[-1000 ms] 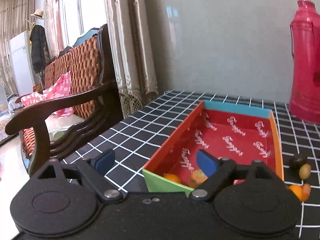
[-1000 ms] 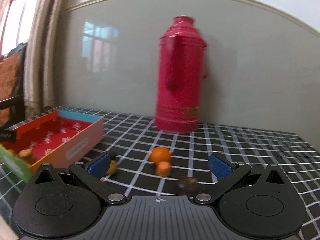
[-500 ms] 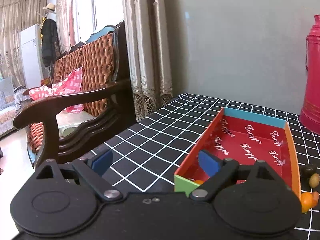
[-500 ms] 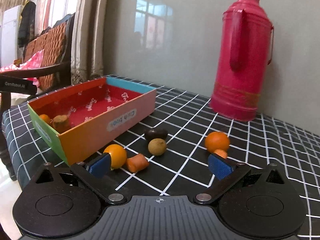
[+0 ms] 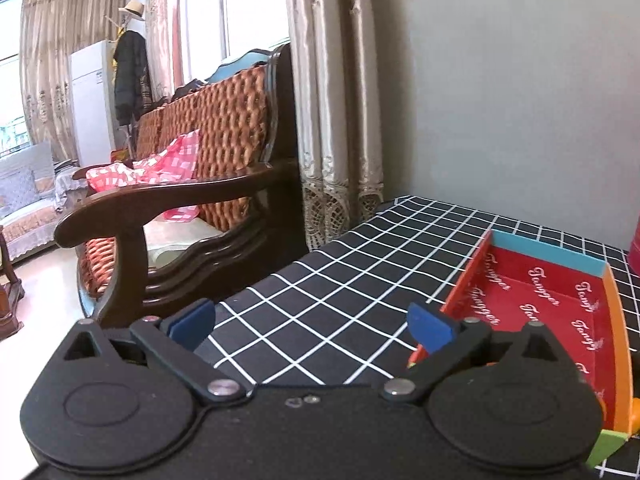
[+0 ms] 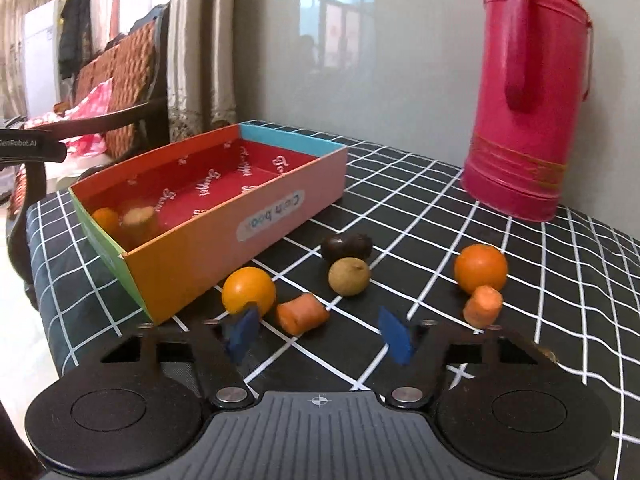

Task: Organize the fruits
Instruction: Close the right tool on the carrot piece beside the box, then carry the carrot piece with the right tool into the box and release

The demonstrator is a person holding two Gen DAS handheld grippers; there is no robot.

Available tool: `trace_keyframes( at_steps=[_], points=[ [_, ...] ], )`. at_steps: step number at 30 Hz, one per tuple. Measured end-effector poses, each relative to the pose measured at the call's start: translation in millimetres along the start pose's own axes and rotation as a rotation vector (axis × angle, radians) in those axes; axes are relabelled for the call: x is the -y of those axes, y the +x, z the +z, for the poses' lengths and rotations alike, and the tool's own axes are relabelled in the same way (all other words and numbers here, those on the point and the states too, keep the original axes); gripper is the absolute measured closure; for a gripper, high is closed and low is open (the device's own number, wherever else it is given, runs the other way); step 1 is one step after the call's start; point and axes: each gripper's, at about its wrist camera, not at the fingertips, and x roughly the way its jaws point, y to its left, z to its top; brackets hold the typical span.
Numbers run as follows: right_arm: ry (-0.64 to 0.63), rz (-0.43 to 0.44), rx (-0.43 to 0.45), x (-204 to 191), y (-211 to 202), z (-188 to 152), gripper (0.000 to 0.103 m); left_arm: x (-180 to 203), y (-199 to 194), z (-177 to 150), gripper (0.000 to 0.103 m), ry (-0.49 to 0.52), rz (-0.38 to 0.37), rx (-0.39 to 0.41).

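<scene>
Left claw (image 5: 312, 322) gapes wide over the checked desk (image 5: 320, 296), nothing in it, just left of the box (image 5: 536, 304). Right claw (image 6: 318, 330) has just been narrowing, still empty, behind the carrot piece (image 6: 301, 313); loose fruits lie right of the box.

Pretty homey room: grey-green wall (image 5: 500, 112) behind the surface (image 5: 340, 300) with its black checked cloth. Left of that wall hang beige curtains (image 5: 328, 100), then a bright window (image 5: 248, 12), a dark wooden sofa (image 5: 192, 184) and a white fridge (image 5: 90, 100).
</scene>
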Motion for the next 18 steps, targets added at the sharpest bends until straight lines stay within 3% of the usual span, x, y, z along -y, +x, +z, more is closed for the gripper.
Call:
trace_keyframes(
  at_steps=[4, 10, 14, 18],
  points=[
    [0.038, 0.023, -0.005, 9.9, 2.3, 2.7, 0.056, -3.1, 5.3, 0.3, 0.006, -0.006, 0.004, -0.023],
    [0.071, 0.05, 0.005, 10.0, 4.0, 6.5, 0.058, -4.6, 5.4, -0.7, 0.006, -0.004, 0.008, -0.026],
    [0.116, 0.101, 0.002, 12.2, 4.3, 7.3, 0.077, -3.7, 5.7, -0.7, 0.006, 0.001, 0.011, -0.031],
    [0.13, 0.104, -0.001, 14.1, 5.1, 6.5, 0.077, -2.7, 5.7, -0.5, 0.006, 0.0, 0.011, -0.037]
  ],
)
